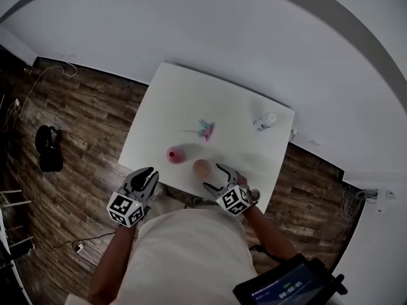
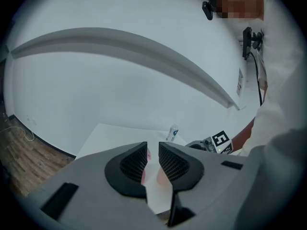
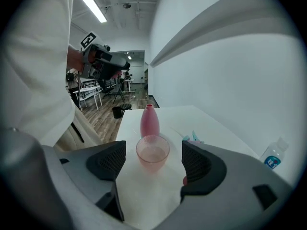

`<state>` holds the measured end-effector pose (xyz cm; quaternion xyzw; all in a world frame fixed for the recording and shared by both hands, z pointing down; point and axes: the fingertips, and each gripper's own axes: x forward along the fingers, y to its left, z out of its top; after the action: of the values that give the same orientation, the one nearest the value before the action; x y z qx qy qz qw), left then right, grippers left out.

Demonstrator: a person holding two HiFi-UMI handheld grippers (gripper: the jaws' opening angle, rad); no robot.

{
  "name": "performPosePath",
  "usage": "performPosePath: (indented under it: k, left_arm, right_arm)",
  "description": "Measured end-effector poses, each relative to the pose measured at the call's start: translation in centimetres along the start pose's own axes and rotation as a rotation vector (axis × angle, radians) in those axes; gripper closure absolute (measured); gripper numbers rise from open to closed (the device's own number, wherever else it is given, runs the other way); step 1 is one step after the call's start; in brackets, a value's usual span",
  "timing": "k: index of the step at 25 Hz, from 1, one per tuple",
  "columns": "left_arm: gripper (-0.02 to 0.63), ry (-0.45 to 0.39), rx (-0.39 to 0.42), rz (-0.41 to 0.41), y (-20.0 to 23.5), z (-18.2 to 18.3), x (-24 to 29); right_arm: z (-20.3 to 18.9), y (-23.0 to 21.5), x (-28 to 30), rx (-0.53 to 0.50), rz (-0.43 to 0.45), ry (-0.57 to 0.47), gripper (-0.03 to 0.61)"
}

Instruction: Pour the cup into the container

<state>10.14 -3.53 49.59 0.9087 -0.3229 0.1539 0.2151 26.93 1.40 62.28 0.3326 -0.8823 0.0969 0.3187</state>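
Your right gripper (image 1: pixel 213 176) sits at the table's (image 1: pixel 191 94) near edge, just right of the head view's centre. Your forearm runs in from the lower right, and the gripper is tilted down and aimed up-left. Its jaws are spread wide and pinch nothing. The cup (image 3: pixel 152 152) stands upright just ahead of them, untouched, with the container (image 3: pixel 149 121) close beyond it. Your left gripper (image 1: pixel 145 178) hovers off the table's edge at lower left, jaws a narrow gap apart, empty.
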Motion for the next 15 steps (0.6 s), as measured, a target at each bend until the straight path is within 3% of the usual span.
performPosePath:
  k: [5,15]
  left_arm:
    - [0.548,0.007,-0.007,0.031,-1.1,-0.8,0.6]
    - [0.548,0.071,0.0,0.041,-1.5,-3.0,0.6]
  right_arm:
    - [-2.6,-0.1,2.4,-0.048,0.067,0.046,0.19]
    - [-5.2,0.9,7.0,-0.106,0.125,0.102,0.187]
